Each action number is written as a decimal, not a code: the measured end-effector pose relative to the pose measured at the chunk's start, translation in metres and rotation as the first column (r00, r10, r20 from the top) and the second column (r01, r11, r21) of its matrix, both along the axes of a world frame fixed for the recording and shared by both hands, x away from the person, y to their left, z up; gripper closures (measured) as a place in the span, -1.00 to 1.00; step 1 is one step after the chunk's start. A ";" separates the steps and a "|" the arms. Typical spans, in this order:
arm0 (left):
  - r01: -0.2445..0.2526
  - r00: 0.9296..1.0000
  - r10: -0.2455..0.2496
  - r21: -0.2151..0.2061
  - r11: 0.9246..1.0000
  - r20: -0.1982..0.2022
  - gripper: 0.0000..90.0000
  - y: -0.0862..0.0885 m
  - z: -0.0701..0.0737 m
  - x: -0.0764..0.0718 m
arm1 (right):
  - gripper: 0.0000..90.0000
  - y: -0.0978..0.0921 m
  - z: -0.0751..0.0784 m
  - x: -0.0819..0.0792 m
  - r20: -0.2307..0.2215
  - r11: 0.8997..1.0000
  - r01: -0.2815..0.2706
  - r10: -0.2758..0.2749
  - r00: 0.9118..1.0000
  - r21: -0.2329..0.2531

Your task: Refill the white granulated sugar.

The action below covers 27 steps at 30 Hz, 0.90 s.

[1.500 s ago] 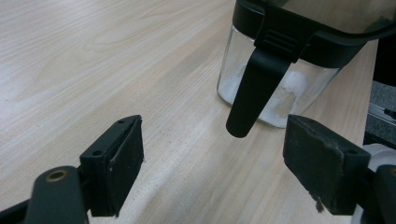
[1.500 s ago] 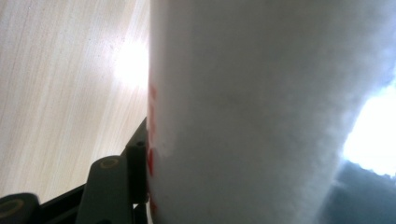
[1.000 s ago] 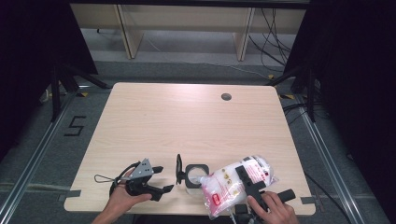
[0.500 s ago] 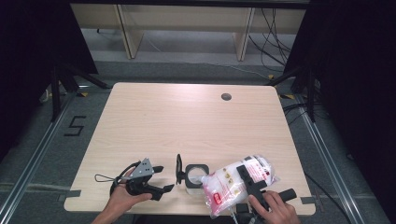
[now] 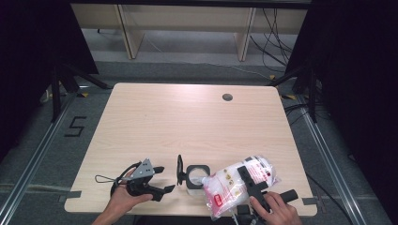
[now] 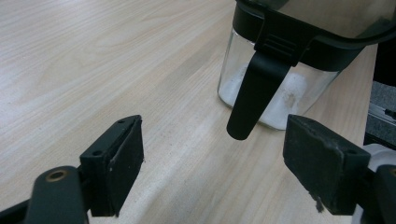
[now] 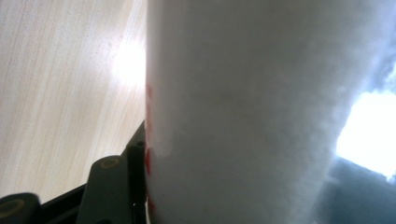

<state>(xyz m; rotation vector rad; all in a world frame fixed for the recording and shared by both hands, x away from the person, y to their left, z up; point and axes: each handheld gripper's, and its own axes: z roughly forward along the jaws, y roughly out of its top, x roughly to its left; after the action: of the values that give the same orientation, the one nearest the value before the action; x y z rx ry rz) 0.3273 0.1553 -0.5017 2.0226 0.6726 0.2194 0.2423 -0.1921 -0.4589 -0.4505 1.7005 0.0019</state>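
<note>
A small glass jar (image 5: 195, 176) with a black rim stands near the table's front edge, its hinged black lid (image 5: 179, 169) swung open to its left. In the left gripper view the jar (image 6: 275, 98) holds a little white powder and its clasp (image 6: 254, 95) hangs down. My left gripper (image 5: 165, 179) lies left of the jar, open and empty (image 6: 212, 163). My right gripper (image 5: 245, 174) is shut on a clear bag of white powder (image 5: 234, 185) with red print, which leans right of the jar. In the right gripper view the bag (image 7: 243, 112) presses against one finger (image 7: 116, 186).
The light wooden table (image 5: 187, 126) has a round cable hole (image 5: 227, 97) at the back right. Wooden shelf legs (image 5: 124, 28) stand on the floor beyond it. Dark stands (image 5: 61, 75) flank both sides.
</note>
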 end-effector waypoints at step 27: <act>0.010 1.000 -0.010 0.019 1.000 0.006 -0.55 0.000 0.000 0.001 | -0.06 -0.001 0.002 0.000 -0.004 1.000 0.000 0.000 1.000 0.003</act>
<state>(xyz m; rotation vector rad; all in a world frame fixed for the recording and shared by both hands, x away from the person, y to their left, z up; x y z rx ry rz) 0.3282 0.1556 -0.5018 2.0425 0.6583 0.2270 0.2418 -0.1929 -0.4573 -0.4486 1.7038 0.0048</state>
